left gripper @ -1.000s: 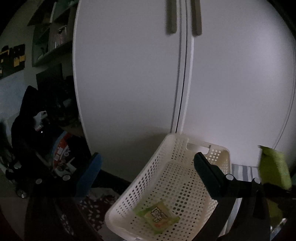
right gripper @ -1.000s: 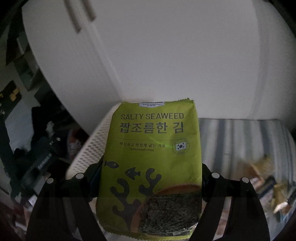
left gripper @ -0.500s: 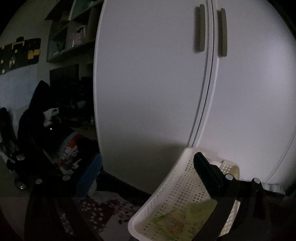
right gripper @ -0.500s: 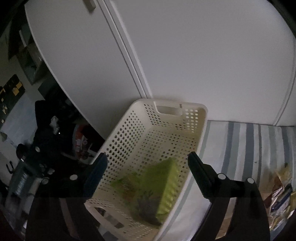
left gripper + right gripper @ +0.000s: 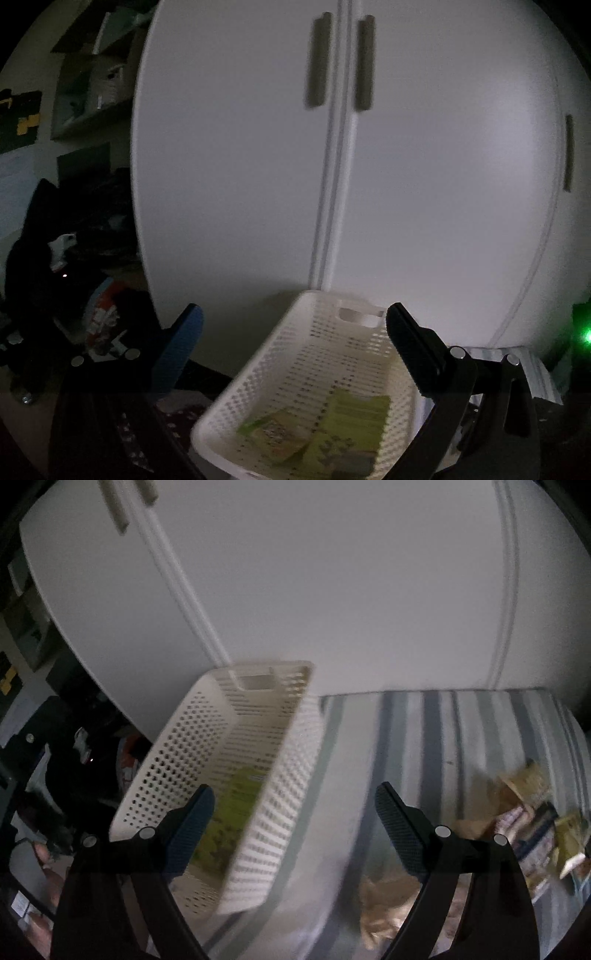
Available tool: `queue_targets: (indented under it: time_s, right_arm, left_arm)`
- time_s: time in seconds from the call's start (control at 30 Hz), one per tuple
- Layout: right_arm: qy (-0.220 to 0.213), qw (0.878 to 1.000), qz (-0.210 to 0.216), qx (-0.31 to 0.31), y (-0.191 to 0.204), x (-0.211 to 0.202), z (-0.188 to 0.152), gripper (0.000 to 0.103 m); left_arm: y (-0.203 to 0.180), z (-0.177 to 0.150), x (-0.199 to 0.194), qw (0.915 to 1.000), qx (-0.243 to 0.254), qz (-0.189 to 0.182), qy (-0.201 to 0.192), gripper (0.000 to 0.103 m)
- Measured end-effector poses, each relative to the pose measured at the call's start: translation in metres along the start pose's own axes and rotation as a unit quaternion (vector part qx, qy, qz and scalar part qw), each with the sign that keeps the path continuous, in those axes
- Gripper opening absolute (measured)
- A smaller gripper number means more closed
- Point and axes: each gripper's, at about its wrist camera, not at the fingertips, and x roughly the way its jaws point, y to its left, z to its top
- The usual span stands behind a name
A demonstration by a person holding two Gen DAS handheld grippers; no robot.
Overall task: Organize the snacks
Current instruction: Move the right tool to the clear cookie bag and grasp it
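Nearest me, my right hand-held gripper (image 5: pixel 293 821) hangs spread and empty, straddling the right wall of the white basket (image 5: pixel 280 775), free for the next pick. My left hand-held gripper (image 5: pixel 293 339) is spread too, idle over the basket's near left. Two green snack packets (image 5: pixel 347 432) lie flat inside it. Right of the basket, loose snacks (image 5: pixel 532 812) wait on the striped bed (image 5: pixel 406 731); beyond stands the white wardrobe (image 5: pixel 424 166).

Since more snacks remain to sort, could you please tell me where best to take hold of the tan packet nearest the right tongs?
Judging loosely, grip the tan packet's raised crumpled edge from above; it lies flat on the striped cloth, blurred.
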Motion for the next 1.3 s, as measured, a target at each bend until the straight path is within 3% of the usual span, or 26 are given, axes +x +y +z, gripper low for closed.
queue_targets:
  time_s: [0.37,0.57,0.77,0.93,1.13,1.3]
  right_arm:
    - [-0.017,0.996,-0.06,0.058,-0.08,-0.041,-0.021,0.088]
    - [-0.024,0.989,-0.099,0.103,-0.133,-0.063,-0.035,0.088]
    - [-0.028,0.982,-0.121,0.143,-0.172,-0.084,-0.056,0.088]
    - [0.013,0.982,-0.077,0.175,-0.18,-0.076,-0.084,0.088]
    - [0.071,0.962,0.023,0.263,-0.179,-0.041,-0.112,0.088]
    - [0.08,0.956,0.024,0.282,-0.169,-0.019,-0.104,0.089]
  left_arm:
    - [-0.05,-0.011,-0.01,0.9945,0.023,-0.101,0.016,0.1]
    - [-0.087,-0.023,-0.021,0.9852,0.046,-0.162,0.028,0.1]
    - [-0.132,-0.045,-0.024,0.9713,0.106,-0.207,0.051,0.1]
    - [-0.15,-0.061,-0.01,0.9605,0.114,-0.235,0.095,0.1]
    - [-0.141,-0.057,-0.008,0.9647,0.103,-0.226,0.086,0.1]
    - [-0.13,-0.05,-0.01,0.968,0.092,-0.22,0.078,0.1]
